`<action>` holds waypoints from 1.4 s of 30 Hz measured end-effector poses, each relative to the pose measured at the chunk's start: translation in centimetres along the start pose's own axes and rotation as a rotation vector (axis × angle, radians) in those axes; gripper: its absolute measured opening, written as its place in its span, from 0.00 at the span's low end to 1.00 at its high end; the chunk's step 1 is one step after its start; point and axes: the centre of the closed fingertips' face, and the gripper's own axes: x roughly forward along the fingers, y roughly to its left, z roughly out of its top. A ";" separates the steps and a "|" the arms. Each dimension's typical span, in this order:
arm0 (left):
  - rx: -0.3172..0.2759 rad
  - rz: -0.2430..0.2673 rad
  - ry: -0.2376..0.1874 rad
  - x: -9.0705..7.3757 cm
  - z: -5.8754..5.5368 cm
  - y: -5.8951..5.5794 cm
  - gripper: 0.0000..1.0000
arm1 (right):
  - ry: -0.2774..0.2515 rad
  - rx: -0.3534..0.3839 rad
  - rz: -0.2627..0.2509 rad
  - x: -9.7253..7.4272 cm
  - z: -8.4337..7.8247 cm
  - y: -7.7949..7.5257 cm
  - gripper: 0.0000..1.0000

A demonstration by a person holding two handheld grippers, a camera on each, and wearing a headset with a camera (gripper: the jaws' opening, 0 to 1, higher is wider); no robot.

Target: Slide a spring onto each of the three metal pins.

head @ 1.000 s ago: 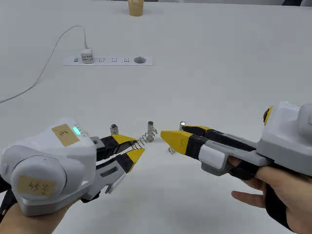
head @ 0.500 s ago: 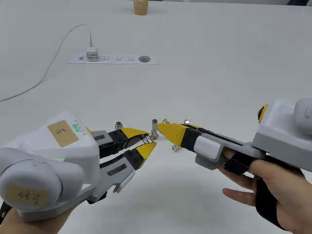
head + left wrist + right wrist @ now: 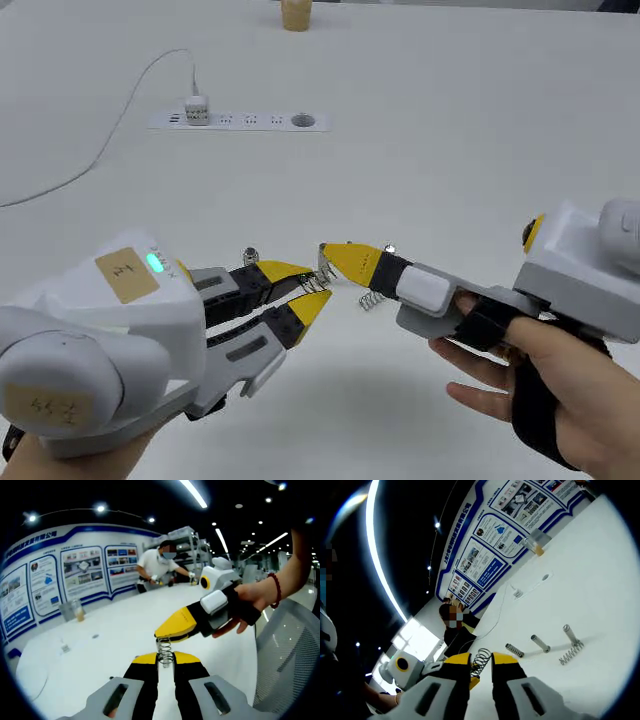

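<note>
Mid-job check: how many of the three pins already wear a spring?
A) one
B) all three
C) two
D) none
A: in the right gripper view the far pin is wrapped in coils, while the middle pin and the near pin stand bare, a loose spring beside the near one; the held spring sits at the tips of the left gripper.

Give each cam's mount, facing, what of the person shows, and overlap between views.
Head view: on the headset, facing forward and down at the table; shows left gripper, right gripper and the hand holding it.
Left gripper view: on the left gripper, facing along its jaws past the spring to the right gripper and hand.
Right gripper view: on the right gripper, facing across the table to the pins; left gripper at lower left.
Shared: all three show the spring at both grippers' tips, and the cup.
</note>
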 end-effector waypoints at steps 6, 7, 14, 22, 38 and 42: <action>-0.012 0.000 -0.002 0.0 0.0 0.0 0.10 | -0.003 0.023 0.018 0.0 0.0 0.3 0.13; -0.013 0.000 -0.002 0.0 0.0 0.0 0.10 | -0.003 0.022 0.018 0.0 0.0 0.3 0.13; -0.023 0.002 0.013 0.0 -0.4 0.0 0.11 | 0.003 -0.005 0.029 0.1 -0.2 0.6 0.12; -0.046 0.001 0.059 0.2 -1.5 0.1 0.13 | 0.005 -0.114 0.000 0.2 0.0 0.3 0.11; -0.105 -0.007 0.141 0.1 -4.2 -0.5 0.32 | 0.023 -0.389 -0.075 1.0 1.8 -0.9 0.12; -0.111 -0.003 0.145 0.0 -4.4 -0.6 0.37 | 0.030 -0.472 -0.088 1.5 2.2 -1.2 0.12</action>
